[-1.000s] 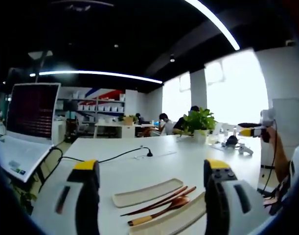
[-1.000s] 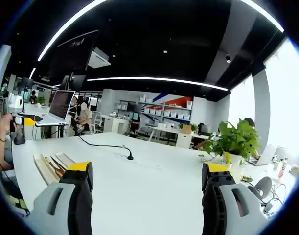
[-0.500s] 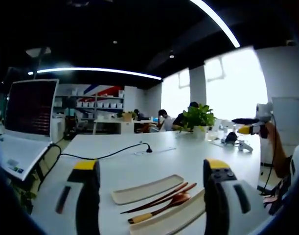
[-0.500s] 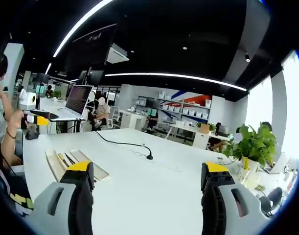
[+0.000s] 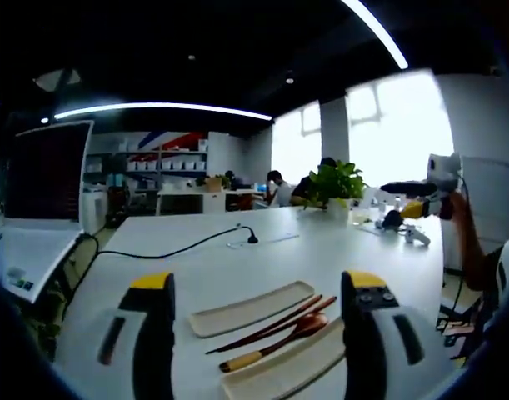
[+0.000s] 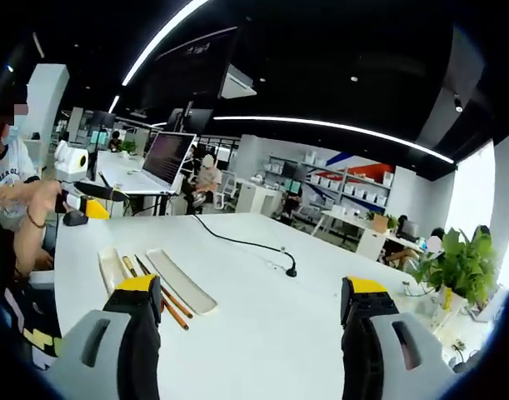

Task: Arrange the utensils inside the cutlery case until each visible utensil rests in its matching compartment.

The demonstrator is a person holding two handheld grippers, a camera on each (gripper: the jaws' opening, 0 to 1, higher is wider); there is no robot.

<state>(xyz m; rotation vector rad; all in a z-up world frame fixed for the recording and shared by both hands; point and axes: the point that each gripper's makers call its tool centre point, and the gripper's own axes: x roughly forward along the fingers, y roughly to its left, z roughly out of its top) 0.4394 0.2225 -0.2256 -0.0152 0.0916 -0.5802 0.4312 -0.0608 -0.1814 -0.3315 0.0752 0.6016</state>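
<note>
Utensils lie on white table (image 5: pixel 237 267), between two cream case halves. Wooden spoon (image 5: pixel 275 344) and chopsticks (image 5: pixel 275 322) side by side; case lid (image 5: pixel 250 307) on far side, case tray (image 5: pixel 287 373) on near side. Left gripper (image 5: pixel 254 333) jaws wide, empty, above table. Right gripper (image 6: pixel 246 333) jaws wide, empty; case lid, chopsticks at its left. Laptop (image 5: pixel 33 208) far left, black cable (image 5: pixel 179 248) across table, potted plant (image 5: pixel 336 187) far right.

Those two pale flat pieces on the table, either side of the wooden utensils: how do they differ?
In the left gripper view, the far piece lies whole in sight, a long shallow tray with rounded ends; the near piece is cut off by the picture's lower edge. The wooden spoon lies closer to the near piece, the chopsticks nearer the far one. Both are cream-coloured, long and empty, lying parallel.
</note>
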